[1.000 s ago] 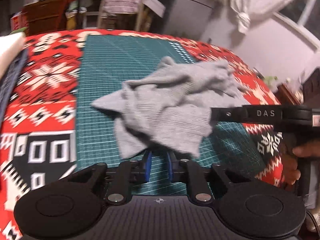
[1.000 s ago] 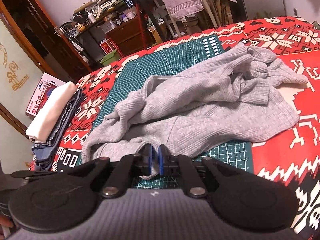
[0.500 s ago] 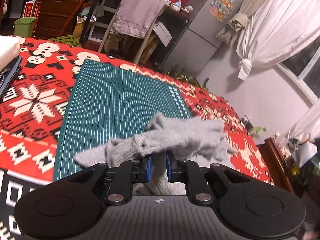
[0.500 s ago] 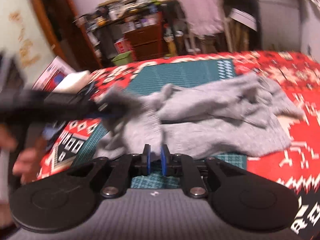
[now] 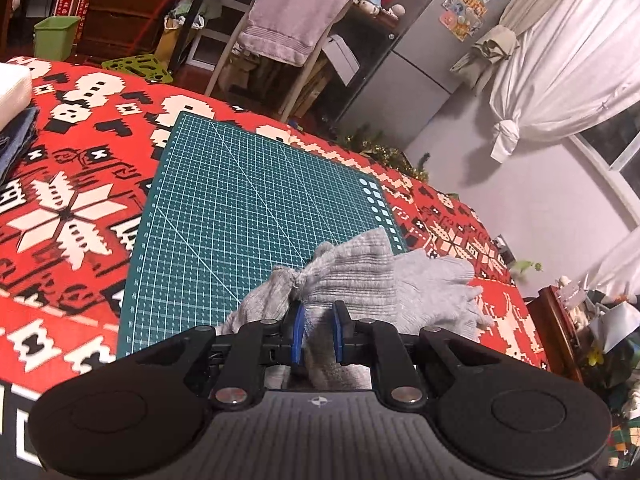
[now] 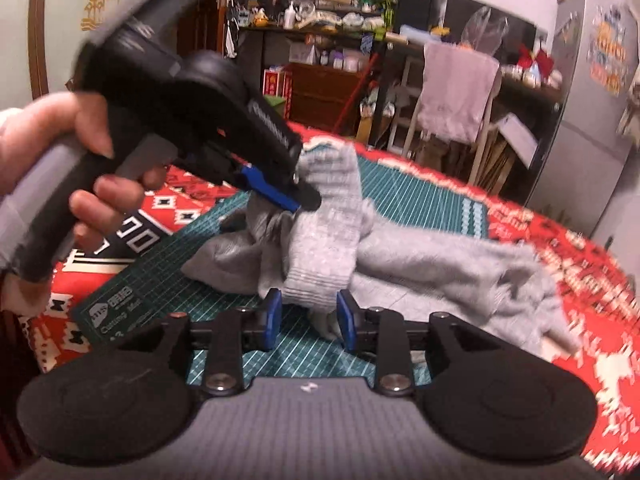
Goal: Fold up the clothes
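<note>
Gripping grey sweater cuff, left gripper; mat beyond bare

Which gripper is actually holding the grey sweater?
The left gripper: it pinches a bunch of the grey sweater, lifted above the green mat. The right gripper is open, a cuff merely hanging between its fingers.

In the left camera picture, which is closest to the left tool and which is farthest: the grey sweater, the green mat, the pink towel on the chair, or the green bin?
1. Grey ribbed knit sweater: pinched in the left tool.
2. Green gridded cutting mat: on the table, just ahead.
3. Pink towel draped over a chair, beyond the table's far edge, and the green plastic bin, on the floor far left: too close to call.
</note>
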`<state>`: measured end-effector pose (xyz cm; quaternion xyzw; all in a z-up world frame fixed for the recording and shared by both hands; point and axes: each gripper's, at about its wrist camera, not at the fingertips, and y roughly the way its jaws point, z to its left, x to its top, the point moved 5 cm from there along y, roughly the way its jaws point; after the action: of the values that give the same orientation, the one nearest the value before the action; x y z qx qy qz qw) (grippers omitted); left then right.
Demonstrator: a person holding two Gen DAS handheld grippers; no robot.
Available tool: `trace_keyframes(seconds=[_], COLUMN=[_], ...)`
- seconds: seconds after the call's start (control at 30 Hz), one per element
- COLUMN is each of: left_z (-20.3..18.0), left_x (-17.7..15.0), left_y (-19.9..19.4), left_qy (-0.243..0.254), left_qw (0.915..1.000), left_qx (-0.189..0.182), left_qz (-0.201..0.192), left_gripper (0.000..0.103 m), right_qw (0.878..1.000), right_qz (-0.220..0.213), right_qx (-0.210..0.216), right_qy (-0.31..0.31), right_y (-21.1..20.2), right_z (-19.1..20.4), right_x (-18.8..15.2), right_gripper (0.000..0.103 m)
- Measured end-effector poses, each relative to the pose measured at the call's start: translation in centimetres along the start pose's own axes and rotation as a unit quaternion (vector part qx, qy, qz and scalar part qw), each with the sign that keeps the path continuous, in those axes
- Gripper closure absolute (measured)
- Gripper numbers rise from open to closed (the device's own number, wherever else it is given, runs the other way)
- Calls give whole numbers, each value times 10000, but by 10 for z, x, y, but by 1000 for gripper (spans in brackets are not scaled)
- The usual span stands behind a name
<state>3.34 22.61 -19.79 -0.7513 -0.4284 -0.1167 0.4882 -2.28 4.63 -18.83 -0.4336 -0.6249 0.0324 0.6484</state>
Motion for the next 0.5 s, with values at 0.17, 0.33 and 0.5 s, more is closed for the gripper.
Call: trace_keyframes(seconds=[0.17,0.33,0.5], left_z=[2,9,16], left_x=[5,10,15], left_y=[4,2,1], left_qy=[28,-38,-104], left_qw=[9999,9997,9993], left_qx=[-78,-130,-182], left_qz=[118,218,317], left_gripper=[89,89,89], right_qw=[9927,9668,9556], right_qz=[-28,269,340], right_qx=[-21,2,-47], right_qy=[-1204,-2542,-2926], right_y=[1,22,44], right_z=[12,28,29], right_x=[9,2,-4], right_gripper=[70,62,66])
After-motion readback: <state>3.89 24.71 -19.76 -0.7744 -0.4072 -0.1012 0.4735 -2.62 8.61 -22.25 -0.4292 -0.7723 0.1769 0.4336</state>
